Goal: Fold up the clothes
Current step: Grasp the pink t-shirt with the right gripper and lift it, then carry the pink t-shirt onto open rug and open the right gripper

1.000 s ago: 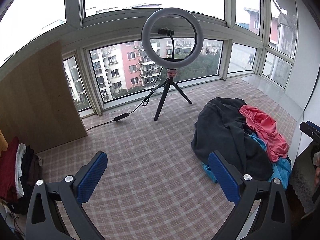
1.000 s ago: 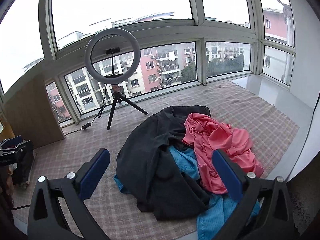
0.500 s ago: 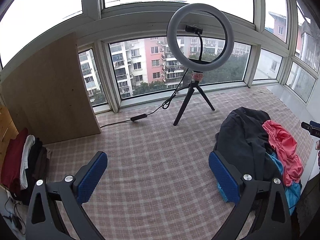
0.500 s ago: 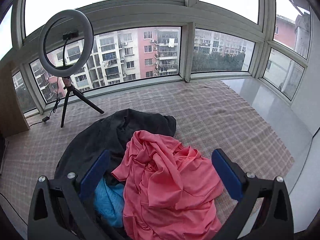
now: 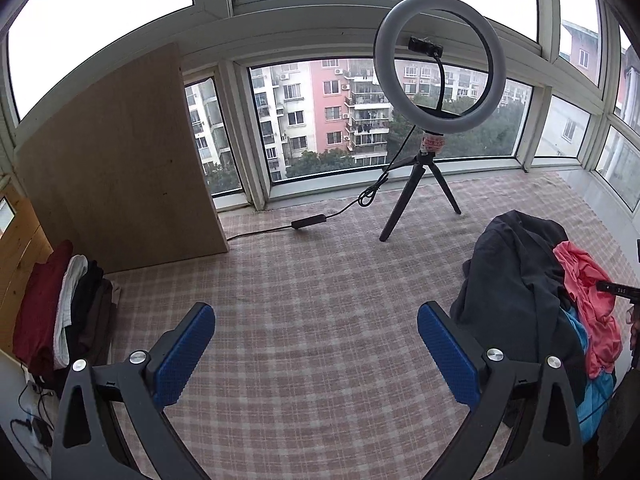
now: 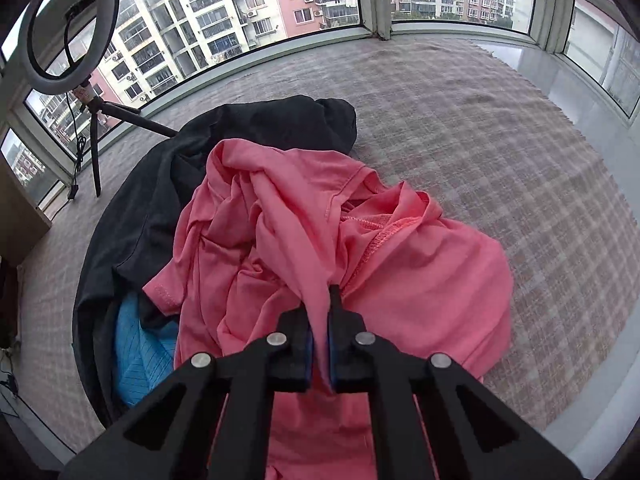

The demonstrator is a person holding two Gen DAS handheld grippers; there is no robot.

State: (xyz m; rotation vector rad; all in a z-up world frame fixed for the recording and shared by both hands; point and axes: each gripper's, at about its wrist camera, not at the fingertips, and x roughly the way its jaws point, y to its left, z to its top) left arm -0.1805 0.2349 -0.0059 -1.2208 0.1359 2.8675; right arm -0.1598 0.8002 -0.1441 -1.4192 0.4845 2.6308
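Observation:
A heap of clothes lies on the checked cloth point(image 5: 312, 320): a pink shirt point(image 6: 420, 272) on top, a black garment point(image 6: 248, 132) under it, a blue one point(image 6: 136, 356) at the lower left. My right gripper point(image 6: 320, 320) is shut on a fold of the pink shirt, pinched between its blue pads. My left gripper point(image 5: 316, 340) is open and empty above bare cloth, left of the heap point(image 5: 516, 280). The pink shirt point(image 5: 588, 292) shows at the right edge there.
A ring light on a tripod point(image 5: 436, 80) stands by the window, its cable point(image 5: 308, 222) trailing left. A wooden board point(image 5: 120, 168) leans at the left. Folded clothes point(image 5: 60, 312) are stacked at the far left. A white sill point(image 6: 568, 76) borders the cloth at right.
My right gripper moved down onto the heap and shut on a fold of the pink shirt. My left gripper turned left, so the heap slid to the right edge of its view.

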